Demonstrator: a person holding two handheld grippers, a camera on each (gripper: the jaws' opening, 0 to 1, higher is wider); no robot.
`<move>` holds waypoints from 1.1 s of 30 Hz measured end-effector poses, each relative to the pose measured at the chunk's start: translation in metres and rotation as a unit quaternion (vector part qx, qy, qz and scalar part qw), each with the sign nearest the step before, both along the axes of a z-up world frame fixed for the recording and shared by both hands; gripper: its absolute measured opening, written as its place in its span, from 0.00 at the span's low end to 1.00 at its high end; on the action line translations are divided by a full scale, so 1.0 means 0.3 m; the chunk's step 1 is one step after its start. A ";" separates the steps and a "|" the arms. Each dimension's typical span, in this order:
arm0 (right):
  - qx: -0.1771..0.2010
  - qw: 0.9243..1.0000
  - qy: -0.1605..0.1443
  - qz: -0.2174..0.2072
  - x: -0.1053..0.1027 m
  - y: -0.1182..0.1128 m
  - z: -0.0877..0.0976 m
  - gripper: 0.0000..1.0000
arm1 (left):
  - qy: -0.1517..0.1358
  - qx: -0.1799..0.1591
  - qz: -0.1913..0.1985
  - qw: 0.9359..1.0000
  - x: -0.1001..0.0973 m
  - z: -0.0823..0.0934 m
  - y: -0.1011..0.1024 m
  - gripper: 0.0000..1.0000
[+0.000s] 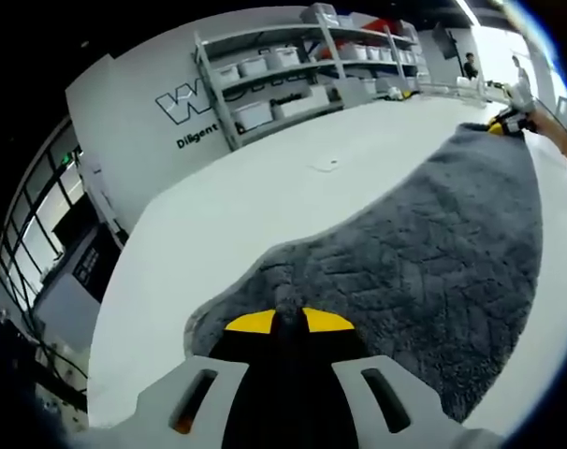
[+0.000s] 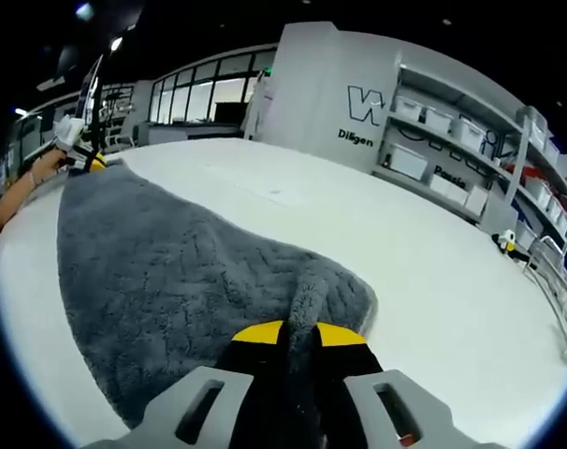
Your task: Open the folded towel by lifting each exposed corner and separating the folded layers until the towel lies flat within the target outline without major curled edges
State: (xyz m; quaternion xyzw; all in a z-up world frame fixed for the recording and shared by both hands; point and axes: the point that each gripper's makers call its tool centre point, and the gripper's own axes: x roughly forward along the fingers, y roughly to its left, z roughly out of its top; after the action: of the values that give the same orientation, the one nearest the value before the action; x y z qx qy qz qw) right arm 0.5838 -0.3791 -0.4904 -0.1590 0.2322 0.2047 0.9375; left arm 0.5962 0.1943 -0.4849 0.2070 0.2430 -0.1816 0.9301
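towel [image 1: 424,243] stretched over white table [image 1: 218,234], each claw [image 1: 289,323] [image 2: 298,335] pinching an end edge.

Plush grey cloth towel [image 1: 424,253] with embossed, rough pile, smooth matt white table [image 1: 227,224]

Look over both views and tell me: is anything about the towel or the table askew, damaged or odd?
Nothing looks damaged or spilled. The grey towel is spread across the white table, held at two corners: the left gripper pinches one, the right gripper another. The cloth bunches into a small ridge at each pinch, so it is not fully flat yet.
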 end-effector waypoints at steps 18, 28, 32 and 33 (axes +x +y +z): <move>0.014 1.000 0.009 -0.021 -0.076 -0.001 0.055 0.52 | -0.035 -0.064 0.029 0.997 -0.050 0.088 0.019 0.39; 0.033 0.999 0.023 -0.035 -0.144 -0.001 0.061 0.78 | -0.053 -0.105 0.001 0.993 -0.088 0.140 -0.015 0.80; 0.040 0.998 0.035 -0.045 -0.164 -0.014 0.048 0.89 | -0.047 -0.122 -0.024 0.991 -0.106 0.155 -0.041 0.91; 0.041 0.997 0.038 -0.049 -0.167 -0.019 0.045 0.90 | -0.048 -0.126 -0.028 0.990 -0.108 0.161 -0.047 0.95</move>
State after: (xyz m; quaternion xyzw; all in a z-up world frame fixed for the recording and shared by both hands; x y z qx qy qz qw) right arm 0.5337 -0.3849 -0.4768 -0.1005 0.2662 0.1734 0.9428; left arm 0.5637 0.1801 -0.4365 0.1032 0.1677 -0.2270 0.9538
